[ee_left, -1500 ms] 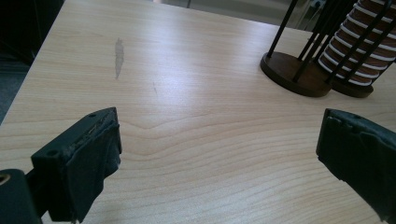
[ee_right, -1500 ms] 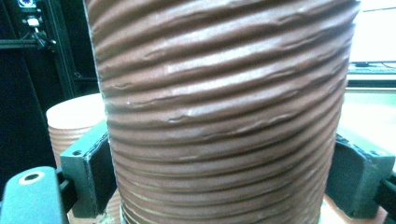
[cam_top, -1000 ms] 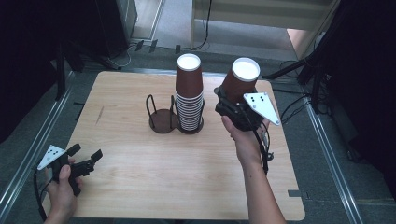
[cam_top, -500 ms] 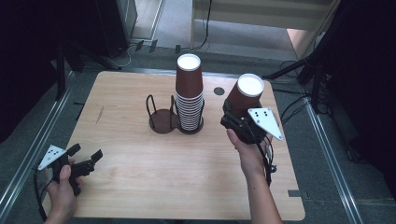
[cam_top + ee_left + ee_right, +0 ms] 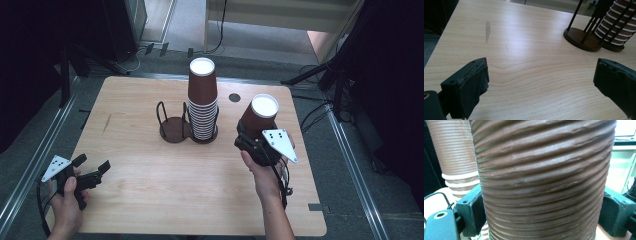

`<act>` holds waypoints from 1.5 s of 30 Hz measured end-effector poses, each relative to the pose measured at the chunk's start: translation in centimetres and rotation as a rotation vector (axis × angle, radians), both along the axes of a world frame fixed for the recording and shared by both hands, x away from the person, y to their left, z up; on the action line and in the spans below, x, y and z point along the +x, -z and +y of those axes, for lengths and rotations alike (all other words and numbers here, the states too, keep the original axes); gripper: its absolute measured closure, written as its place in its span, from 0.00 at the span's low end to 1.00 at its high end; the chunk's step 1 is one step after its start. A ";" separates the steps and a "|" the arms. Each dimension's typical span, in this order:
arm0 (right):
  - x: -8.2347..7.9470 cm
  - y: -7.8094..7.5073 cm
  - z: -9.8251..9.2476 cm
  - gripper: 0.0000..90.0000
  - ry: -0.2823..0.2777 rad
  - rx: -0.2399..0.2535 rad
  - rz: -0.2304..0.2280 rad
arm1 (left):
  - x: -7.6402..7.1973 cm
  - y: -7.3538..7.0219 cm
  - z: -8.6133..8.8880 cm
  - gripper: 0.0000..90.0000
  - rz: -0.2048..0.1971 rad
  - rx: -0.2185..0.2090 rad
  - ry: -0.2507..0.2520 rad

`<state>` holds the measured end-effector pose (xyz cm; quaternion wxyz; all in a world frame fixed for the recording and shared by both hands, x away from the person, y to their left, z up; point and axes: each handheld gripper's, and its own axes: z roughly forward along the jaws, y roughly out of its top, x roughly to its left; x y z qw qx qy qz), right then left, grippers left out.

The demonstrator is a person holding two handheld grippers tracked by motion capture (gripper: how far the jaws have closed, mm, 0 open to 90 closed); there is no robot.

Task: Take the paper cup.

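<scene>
While the right tool (image 5: 248,135) clamps a light, crushable ribbed paper cup (image 5: 260,116) mid-wall near the desk's (image 5: 150,185) right edge, the left tool (image 5: 92,171) rests open, empty.

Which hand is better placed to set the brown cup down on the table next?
Right. The right claw already clamps the brown cup upside down, right of the cup stack. The left claw sits open at the table's near-left corner.

No legible text — anywhere.
</scene>
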<state>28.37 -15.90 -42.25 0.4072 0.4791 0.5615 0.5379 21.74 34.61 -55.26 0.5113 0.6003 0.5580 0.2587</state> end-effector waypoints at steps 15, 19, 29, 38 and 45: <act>-1.0 3.4 0.2 0.13 -0.012 -0.021 0.055 | -0.1 -1.3 -0.2 0.01 -0.017 0.029 0.000; -1.2 4.0 0.4 0.13 -0.018 -0.048 0.062 | 0.3 -2.7 -0.9 0.01 -0.037 0.052 0.010; -1.3 4.5 0.2 0.13 -0.019 -0.048 0.075 | 1.3 -5.0 -3.7 0.01 -0.064 0.094 0.092; -1.3 5.1 0.6 0.13 -0.020 -0.076 0.084 | 3.1 -6.0 -7.5 0.01 -0.069 0.063 0.168; -1.3 5.8 0.6 0.13 -0.019 -0.085 0.100 | 4.6 -7.2 -10.1 0.01 -0.084 0.035 0.219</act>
